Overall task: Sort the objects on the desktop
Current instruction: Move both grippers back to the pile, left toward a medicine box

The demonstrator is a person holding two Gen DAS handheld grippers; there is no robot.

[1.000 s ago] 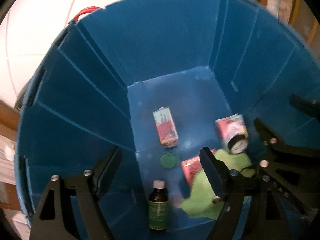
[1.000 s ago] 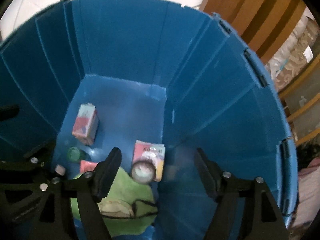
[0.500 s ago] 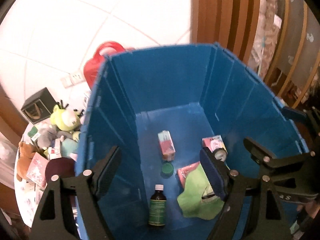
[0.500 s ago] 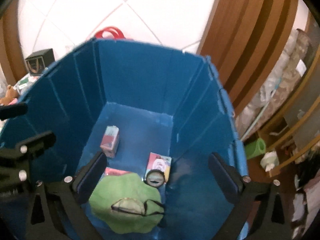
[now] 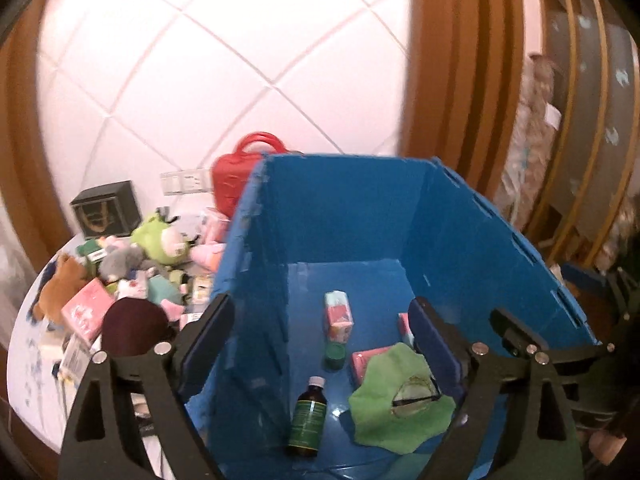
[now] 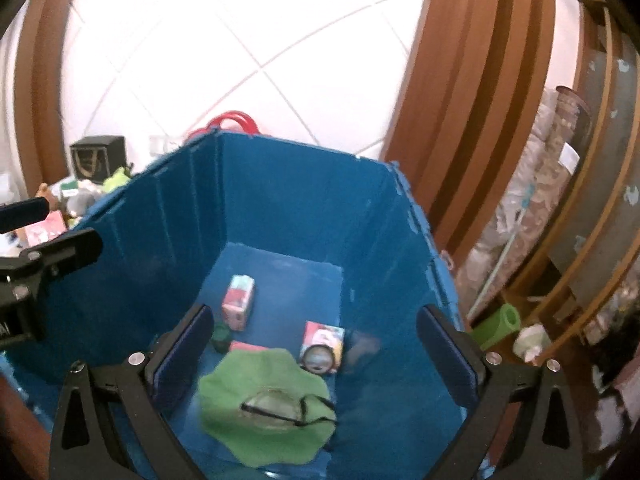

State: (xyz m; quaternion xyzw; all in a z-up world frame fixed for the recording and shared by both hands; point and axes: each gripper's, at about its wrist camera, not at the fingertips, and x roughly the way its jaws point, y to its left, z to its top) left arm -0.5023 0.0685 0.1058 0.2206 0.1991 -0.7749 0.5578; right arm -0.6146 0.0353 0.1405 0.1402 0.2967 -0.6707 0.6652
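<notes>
A deep blue bin [image 5: 352, 216] [image 6: 304, 204] holds a green hat [image 5: 400, 400] [image 6: 264, 396], a dark brown bottle [image 5: 310, 418], a green lid [image 5: 335, 354], a pink carton [image 5: 339, 316] [image 6: 239, 301], a pink box [image 5: 366, 362] and a pink box with a round dial [image 6: 323, 346]. My left gripper [image 5: 320, 336] is open and empty above the bin's left wall. My right gripper [image 6: 316, 344] is open and empty above the bin. A pile of plush toys [image 5: 160, 240] and small boxes [image 5: 86, 310] lies on the white table [image 5: 24, 364] left of the bin.
A red bag [image 5: 236, 176] and a black box [image 5: 106, 208] stand behind the pile. Wooden wall panels [image 6: 472, 120] and shelves with wrapped goods [image 6: 536, 216] are to the right. A green roll [image 6: 500, 324] lies outside the bin's right wall.
Both grippers have risen out of the bin, so its rim, the table and the wall now show. The right gripper has opened wider. The green hat lies loose in the bin.
</notes>
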